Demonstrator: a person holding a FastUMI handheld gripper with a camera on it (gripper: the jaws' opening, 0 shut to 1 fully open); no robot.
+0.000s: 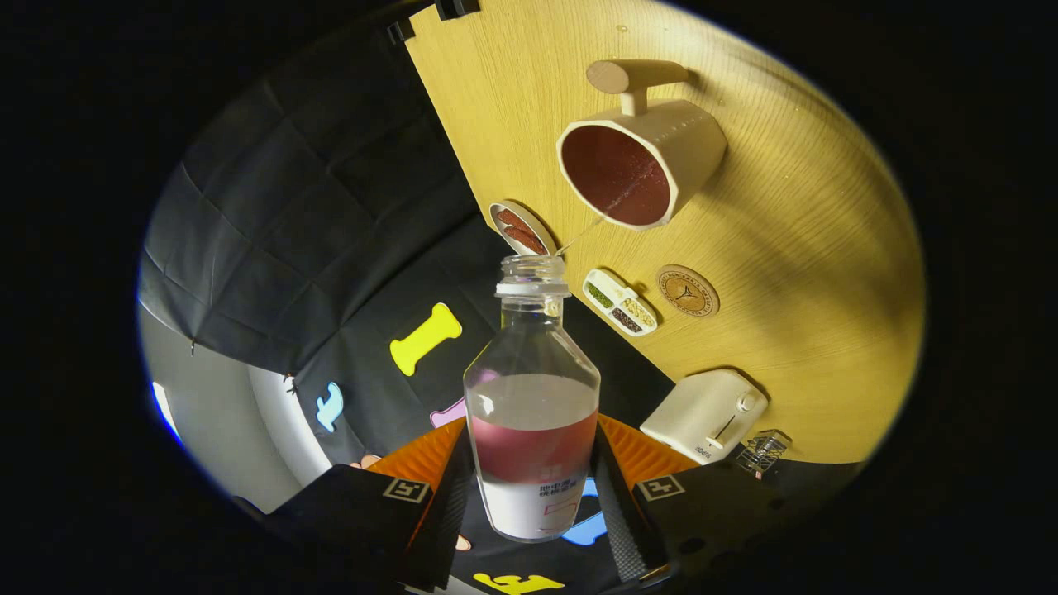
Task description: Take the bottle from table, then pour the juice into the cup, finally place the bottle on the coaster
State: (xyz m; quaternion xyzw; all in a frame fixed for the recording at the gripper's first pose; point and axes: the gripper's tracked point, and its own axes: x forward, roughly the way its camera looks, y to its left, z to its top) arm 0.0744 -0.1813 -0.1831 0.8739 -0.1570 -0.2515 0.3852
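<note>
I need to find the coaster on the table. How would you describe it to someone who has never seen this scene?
Start at the big cream cup holding red juice on the wooden table. Between it and the white toaster lies the coaster, beside a white divided dish. It alone is a flat round wooden disc with a dark emblem. The claw is shut on the bottle.

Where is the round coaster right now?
In the gripper view, the coaster lies on the wooden table, beyond the held bottle, beside the small divided dish and near the cup.
</note>
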